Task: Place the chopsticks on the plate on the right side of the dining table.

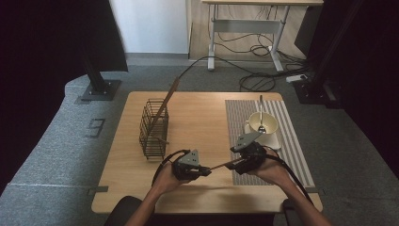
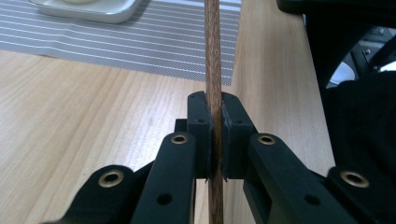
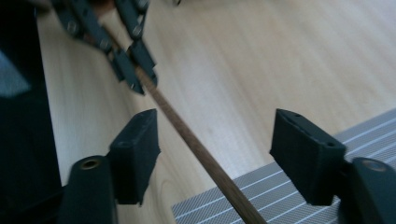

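A thin brown wooden stick (image 1: 219, 166) lies nearly level just above the table's front middle, between my two grippers. My left gripper (image 1: 207, 170) is shut on its left end; in the left gripper view the pads clamp the stick (image 2: 212, 56) on both sides at the gripper's (image 2: 215, 112) tips. My right gripper (image 1: 230, 165) faces it from the right and stands open. In the right gripper view the stick (image 3: 187, 135) runs between the wide jaws of my right gripper (image 3: 215, 140), nearer the left pad (image 3: 137, 154) and touching neither. The left gripper (image 3: 137, 70) shows beyond.
A black wire basket (image 1: 154, 127) stands at the table's left, with a long wooden piece (image 1: 167, 101) leaning out of it. On a striped placemat (image 1: 291, 136) at the right sits a cream cup (image 1: 261, 123) with a spoon, on a white saucer (image 2: 88, 11).
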The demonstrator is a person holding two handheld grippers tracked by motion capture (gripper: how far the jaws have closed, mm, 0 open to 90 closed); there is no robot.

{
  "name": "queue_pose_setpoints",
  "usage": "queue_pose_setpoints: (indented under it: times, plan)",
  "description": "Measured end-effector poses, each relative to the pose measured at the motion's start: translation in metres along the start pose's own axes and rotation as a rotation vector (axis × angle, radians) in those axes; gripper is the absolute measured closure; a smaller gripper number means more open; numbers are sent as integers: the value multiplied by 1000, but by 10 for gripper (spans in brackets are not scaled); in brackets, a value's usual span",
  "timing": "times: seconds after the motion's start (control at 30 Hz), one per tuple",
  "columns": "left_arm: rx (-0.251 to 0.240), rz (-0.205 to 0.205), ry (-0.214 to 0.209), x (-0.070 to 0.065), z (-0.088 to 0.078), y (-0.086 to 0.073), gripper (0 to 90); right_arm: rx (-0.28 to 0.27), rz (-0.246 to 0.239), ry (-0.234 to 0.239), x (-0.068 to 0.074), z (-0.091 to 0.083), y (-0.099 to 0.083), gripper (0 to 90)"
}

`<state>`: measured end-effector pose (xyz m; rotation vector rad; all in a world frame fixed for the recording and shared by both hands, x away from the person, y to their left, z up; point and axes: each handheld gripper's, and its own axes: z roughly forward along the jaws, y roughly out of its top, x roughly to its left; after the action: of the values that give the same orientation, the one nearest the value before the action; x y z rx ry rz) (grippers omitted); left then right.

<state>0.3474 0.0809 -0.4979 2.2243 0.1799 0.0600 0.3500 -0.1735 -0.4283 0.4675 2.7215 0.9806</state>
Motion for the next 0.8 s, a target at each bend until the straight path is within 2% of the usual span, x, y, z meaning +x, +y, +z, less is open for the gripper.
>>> queue_pose_setpoints:
  times: [0.1, 0.37, 0.43, 0.6, 0.77, 0.8]
  plan:
    - [12, 8, -11, -1, 1, 1, 845, 38, -33, 18, 6, 9, -2, 420]
    - [48, 21, -31, -3, 5, 2, 844, 91, -123, 37, 16, 21, -3, 610]
    - [47, 20, -36, -3, 6, 2, 844, 99, -136, 42, 18, 23, -3, 664]
    - [49, 24, -32, -3, 6, 2, 839, 106, -153, 46, 20, 24, -4, 708]
    - [31, 7, 27, -1, 4, 1, 771, 113, -157, 94, 21, 23, -4, 795]
    - [22, -10, 41, 0, 3, 1, 746, 105, -154, 105, 21, 23, -5, 814]
